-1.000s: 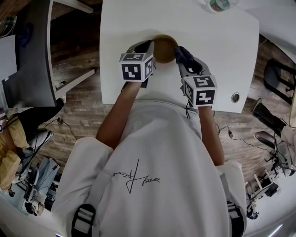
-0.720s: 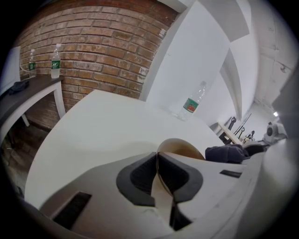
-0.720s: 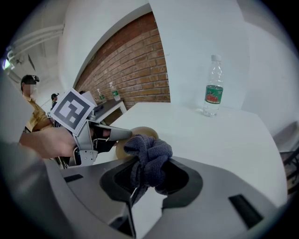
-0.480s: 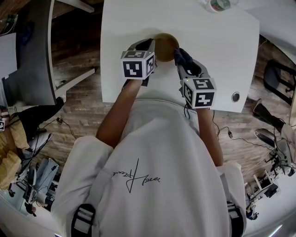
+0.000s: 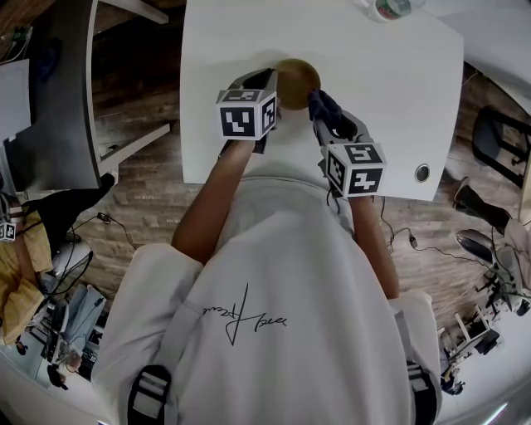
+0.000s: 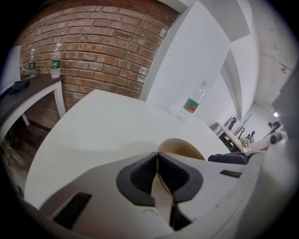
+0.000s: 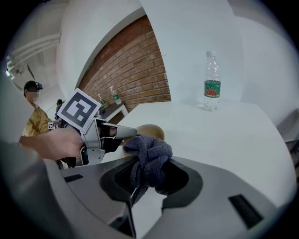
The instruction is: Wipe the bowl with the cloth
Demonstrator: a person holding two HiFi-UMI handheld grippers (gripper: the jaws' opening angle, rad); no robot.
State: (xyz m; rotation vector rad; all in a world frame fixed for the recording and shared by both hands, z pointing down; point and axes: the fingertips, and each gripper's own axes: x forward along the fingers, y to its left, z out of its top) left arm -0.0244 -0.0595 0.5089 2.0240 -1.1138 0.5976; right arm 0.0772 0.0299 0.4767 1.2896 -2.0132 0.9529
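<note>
The left tongs (image 5: 270, 83) are clamping together on the rim of the bowl (image 5: 297, 83); in the left gripper view the thin tan wall is sitting squeezed between the two dark pads (image 6: 140, 176), with the rest of the bowl rising just past them. The bowl is tan and round, and it is hanging tilted over the near middle of the white desk (image 5: 390, 108), its opening turned partly toward the right side. Whether its base is touching the desk cannot be told. The right tongs (image 5: 329, 118) are gripping the cloth (image 5: 326, 105), a dark blue bunched wad. In the right gripper view the wad is bulging up out of the pinch, with a strip trailing down between the pads. The cloth is sitting just beside the bowl's near right edge, and whether it is pressing on the bowl cannot be made out. In that same view the left tongs are pointing in from the left, a bare hand (image 7: 53, 142) behind their marker cube. A bottle (image 5: 390, 8) with a green label is standing upright at the desk's far edge, well apart from the bowl. A brick wall (image 6: 93, 51) is running behind the desk.
</note>
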